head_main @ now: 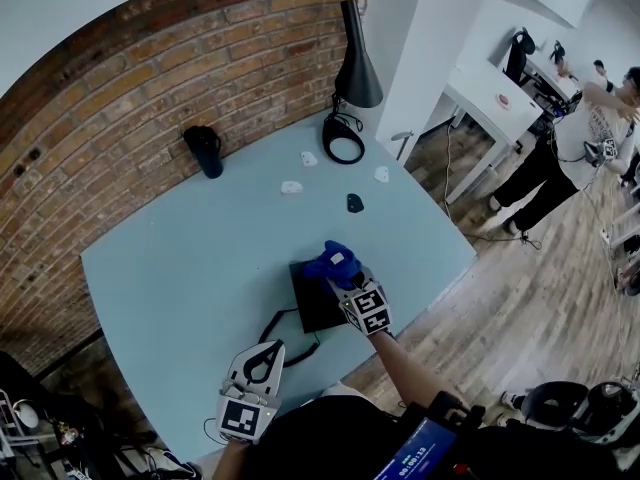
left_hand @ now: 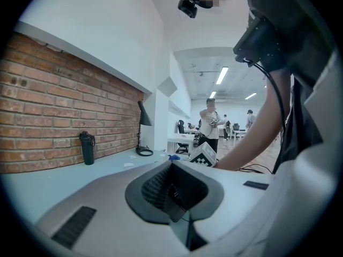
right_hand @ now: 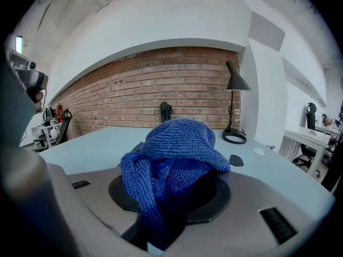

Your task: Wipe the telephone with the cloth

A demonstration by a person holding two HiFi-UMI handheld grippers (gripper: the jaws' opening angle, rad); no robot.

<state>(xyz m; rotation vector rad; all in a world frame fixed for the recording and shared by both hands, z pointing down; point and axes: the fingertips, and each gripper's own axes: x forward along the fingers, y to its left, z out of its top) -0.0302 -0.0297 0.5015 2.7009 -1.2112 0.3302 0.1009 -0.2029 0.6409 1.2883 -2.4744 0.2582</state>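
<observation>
Nearest, the left gripper (head_main: 262, 360) hung with jaws pressed together on nothing, while the right gripper (head_main: 348, 283) pinched the blue cloth (head_main: 333, 259) at the black telephone's (head_main: 312, 306) far edge, so wiping looked under way, next needing strokes across its top.

Cloth (right_hand: 171, 154) clamped in my right gripper (right_hand: 163, 226): blue knit w/ loop pile, rough, fuzzy, fully matt. Right gripper body looks like smooth matt grey plastic. So does the left gripper (left_hand: 172, 199), and its pads (left_hand: 153, 189) are black, ribbed and rubbery-looking. Telephone (head_main: 312, 303): black, dull finish, prob. plastic; can't tell more from the head view. Table (head_main: 170, 288): pale blue top, smooth, matt, no glare. Wall (head_main: 150, 78): bare red brick, rough, w/ recessed mortar lines. Lamp (head_main: 357, 68): black shade, satin sheen. Floor (head_main: 520, 308): wood planks, light gloss. Bottle (head_main: 205, 151): dark, approx. matt.
</observation>
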